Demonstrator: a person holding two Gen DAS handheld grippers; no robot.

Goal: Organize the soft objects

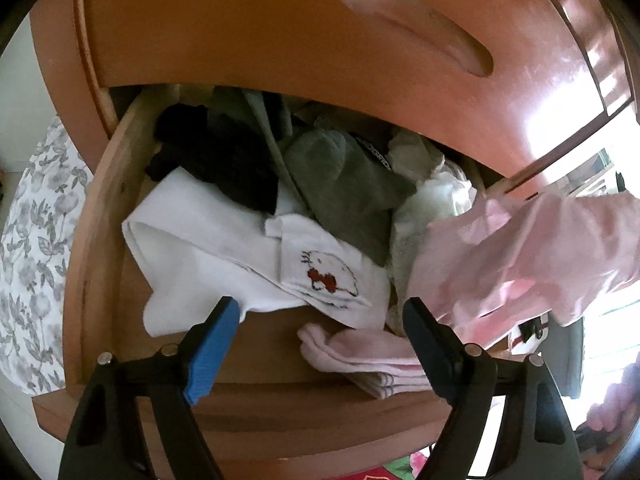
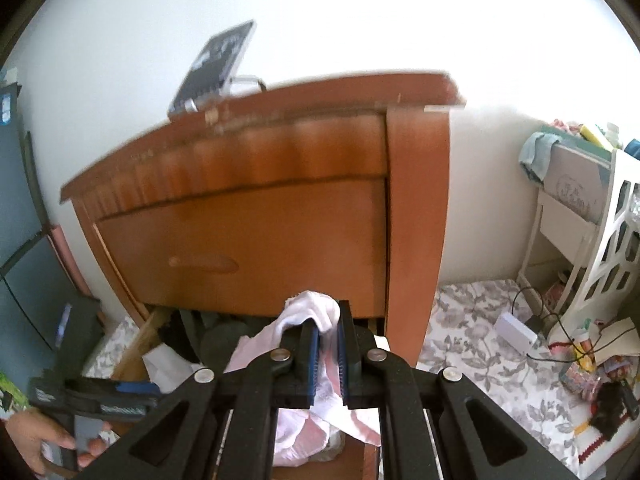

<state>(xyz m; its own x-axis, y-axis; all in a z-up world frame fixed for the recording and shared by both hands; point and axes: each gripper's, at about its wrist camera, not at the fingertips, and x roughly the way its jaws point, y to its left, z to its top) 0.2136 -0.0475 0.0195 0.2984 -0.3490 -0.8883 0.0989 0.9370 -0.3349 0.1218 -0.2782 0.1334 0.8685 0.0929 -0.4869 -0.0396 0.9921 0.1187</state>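
Observation:
The lower drawer [image 1: 100,216] of a wooden dresser stands pulled out, full of soft items. Inside lie a white sock with a red-bowed cat drawing [image 1: 320,276], a grey sock [image 1: 340,184], black socks [image 1: 224,160] and a folded pink sock pair [image 1: 360,356] at the front. My left gripper [image 1: 322,316] hangs open over the drawer's front, its blue pads apart above the pink pair and touching nothing. My right gripper [image 2: 328,336] is shut on a pale pink garment [image 2: 308,312]. That garment [image 1: 540,256] hangs in the air over the drawer's right side.
The closed upper drawer front [image 1: 320,32] overhangs the open drawer. A phone on a stand [image 2: 216,68] sits on the dresser top. A floral mat [image 2: 480,344] covers the floor, with a white shelf unit [image 2: 580,216], cables and small clutter on the right. A hand [image 2: 52,440] holds the left gripper.

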